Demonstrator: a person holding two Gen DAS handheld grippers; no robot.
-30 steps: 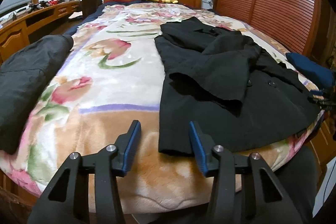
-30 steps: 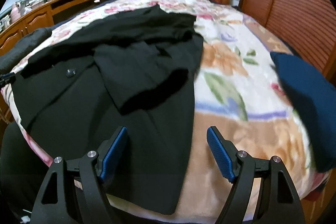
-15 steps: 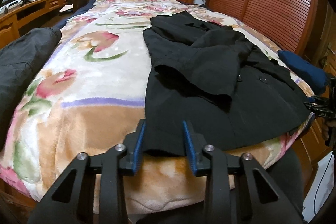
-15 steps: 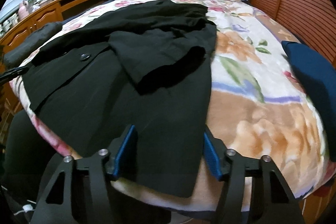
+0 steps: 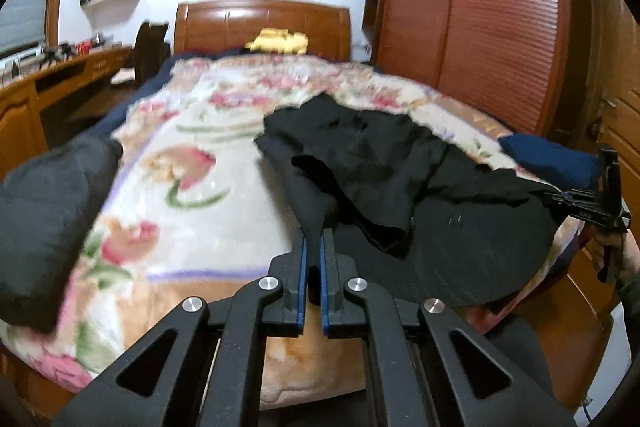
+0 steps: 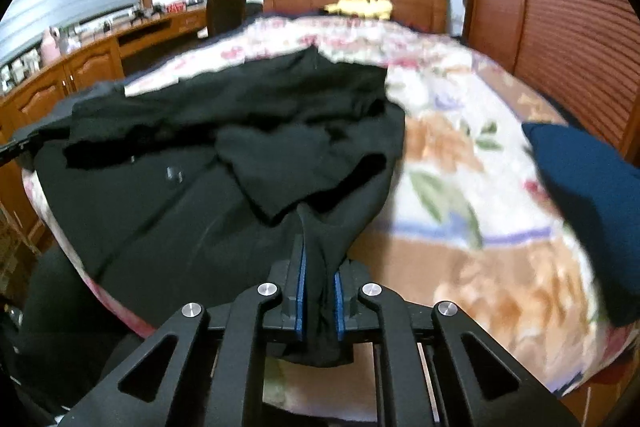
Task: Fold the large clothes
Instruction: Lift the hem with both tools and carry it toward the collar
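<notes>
- Black woven cloth makes up the coat (image 5: 400,163), a large garment spread over the near half of the bed (image 5: 192,163), hem toward the foot edge, one sleeve folded across its front.
- Its fabric looks soft and limp, with no stiffness of its own: where it is pinched it tents up into a ridge and drapes away on both sides. It appears fairly heavy for cloth, so the free middle will likely sag between two grips.
- Sensible holds are the two hem corners, taken deep enough that the weight cannot drag the cloth out from the pads.
- On the left gripper (image 5: 314,247) the jaws have just been closing and now stand almost together, pinching the left hem corner between the blue pads.
- On the right gripper (image 6: 319,263) the jaws have likewise just been closing; a thicker bunch of hem fills the narrow gap and hangs out below.
- Around the coat lie a floral blanket (image 6: 460,163), a dark grey garment (image 5: 44,219) at the left edge and a navy one (image 6: 592,187) at the right.
- Beyond stand a wooden headboard (image 5: 264,23) with a yellow plush toy (image 5: 280,41), and a slatted wardrobe (image 5: 500,7).
</notes>
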